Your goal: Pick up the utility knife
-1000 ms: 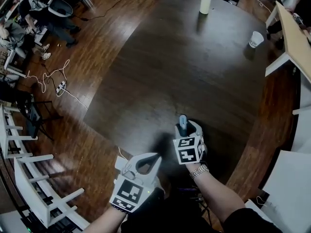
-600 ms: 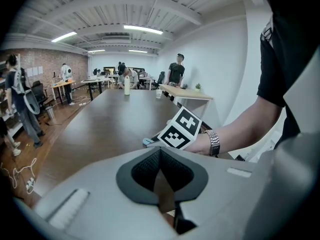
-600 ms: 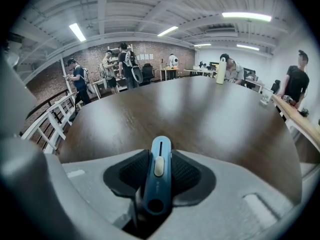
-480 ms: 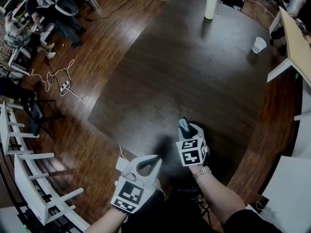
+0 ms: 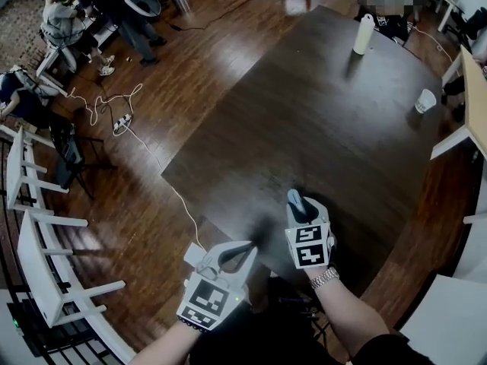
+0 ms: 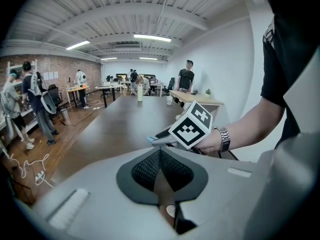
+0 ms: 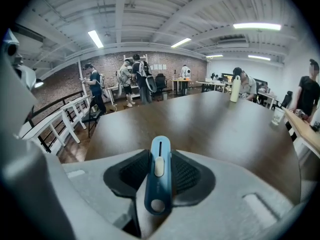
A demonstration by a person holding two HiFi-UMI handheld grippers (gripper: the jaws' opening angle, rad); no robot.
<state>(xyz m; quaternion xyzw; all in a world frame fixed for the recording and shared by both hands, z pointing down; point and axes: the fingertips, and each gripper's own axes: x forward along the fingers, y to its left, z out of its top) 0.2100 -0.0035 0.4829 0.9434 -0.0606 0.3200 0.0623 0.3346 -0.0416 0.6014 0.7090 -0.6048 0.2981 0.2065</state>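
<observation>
Right gripper (image 5: 297,206), lower centre of the head view, grasps the blue utility knife (image 7: 159,176) over the dark table (image 5: 304,112). Left gripper (image 5: 245,248) is clenched on nothing.

Utility knife (image 7: 158,184): blue body w/ pale slider, hole at near end. Clamped in right hand-held gripper (image 7: 159,156), tip twd 12 o'clock.

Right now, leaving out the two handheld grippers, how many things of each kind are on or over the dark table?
Blue utility knife: 1
Pale bottle: 1
White cup: 1
Total: 3
</observation>
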